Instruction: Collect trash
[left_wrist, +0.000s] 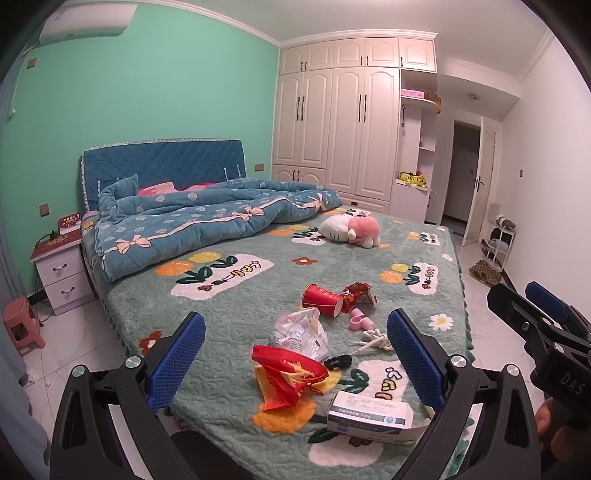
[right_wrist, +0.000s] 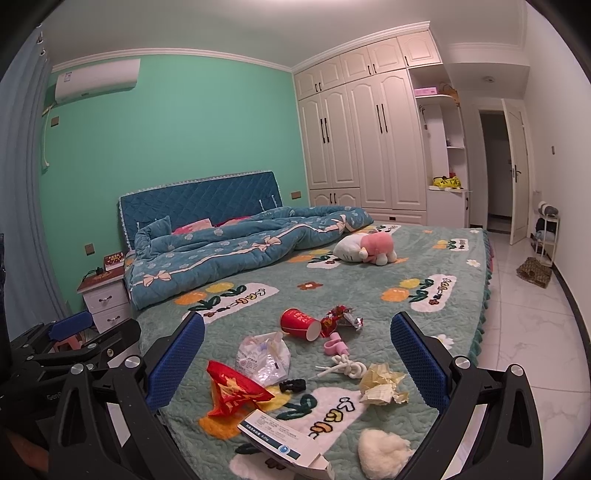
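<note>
Trash lies on the green bedspread (left_wrist: 236, 317) near the foot of the bed: a tipped red paper cup (left_wrist: 321, 299) (right_wrist: 299, 324), a red foil wrapper (left_wrist: 356, 293), a crumpled clear bag (left_wrist: 301, 332) (right_wrist: 264, 356), a red-and-yellow wrapper (left_wrist: 286, 376) (right_wrist: 231, 391), a white medicine box (left_wrist: 369, 411) (right_wrist: 280, 443), crumpled yellow paper (right_wrist: 382, 384) and a white cotton wad (right_wrist: 384, 456). My left gripper (left_wrist: 295, 317) (right_wrist: 99, 325) hangs open over the clear bag and the red-and-yellow wrapper, holding nothing. My right gripper (right_wrist: 297, 317) (left_wrist: 517, 291) is open too, above the pile.
A pink clip (left_wrist: 358, 319), a white knotted rope (left_wrist: 373, 339) and a black hair tie (left_wrist: 338, 362) lie among the trash. Farther up the bed are a plush toy (left_wrist: 351, 229) and a blue duvet (left_wrist: 203, 221). A nightstand (left_wrist: 61, 269) and a pink stool (left_wrist: 22, 325) stand left.
</note>
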